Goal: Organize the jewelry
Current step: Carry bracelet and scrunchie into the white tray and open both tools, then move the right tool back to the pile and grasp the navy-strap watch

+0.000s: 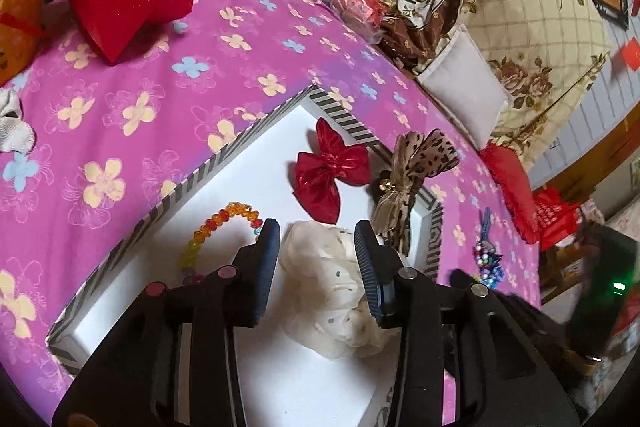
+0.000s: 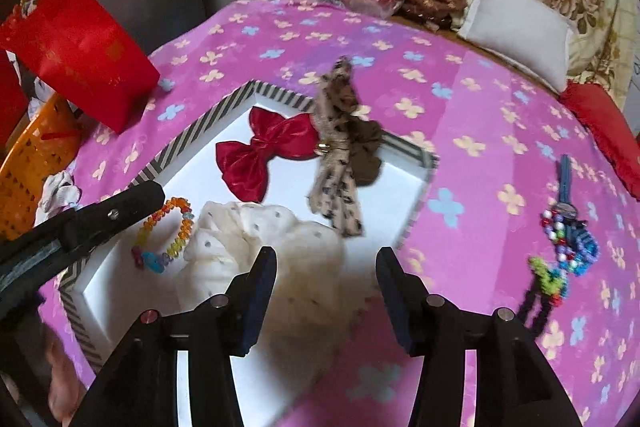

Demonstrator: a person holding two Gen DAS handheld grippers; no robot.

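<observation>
Roughly, left to right:
Red gift bag (image 2: 80,47): stands on the pink flowered cloth (image 2: 460,115), beyond the box's far left edge.
Striped box (image 2: 188,135): shallow, white inside, lying open on the surface; most pieces are already in it.
Bead bracelet (image 2: 166,235): inside the box, near its left wall.
Left tool (image 1: 316,267): fingers apart, holding nothing, poised over the cream dotted scrunchie (image 1: 340,279) that lies in the box.
Red bow (image 2: 260,155): flat in the box's far corner.
Leopard ribbon bow (image 2: 336,163): draped over the box's far rim, partly in, partly out, with a brown scrunchie (image 2: 366,151) touching it.
Right tool (image 2: 326,299): fingers apart, empty, over the box's near right edge.
Beaded charm on a blue hair tie (image 2: 568,227): outside the box, on the cloth well to the right.
Step in hand: likely between placements.
Next move: probably the right tool swings right, lowers around the charm, closes, and carries it into the box.
</observation>
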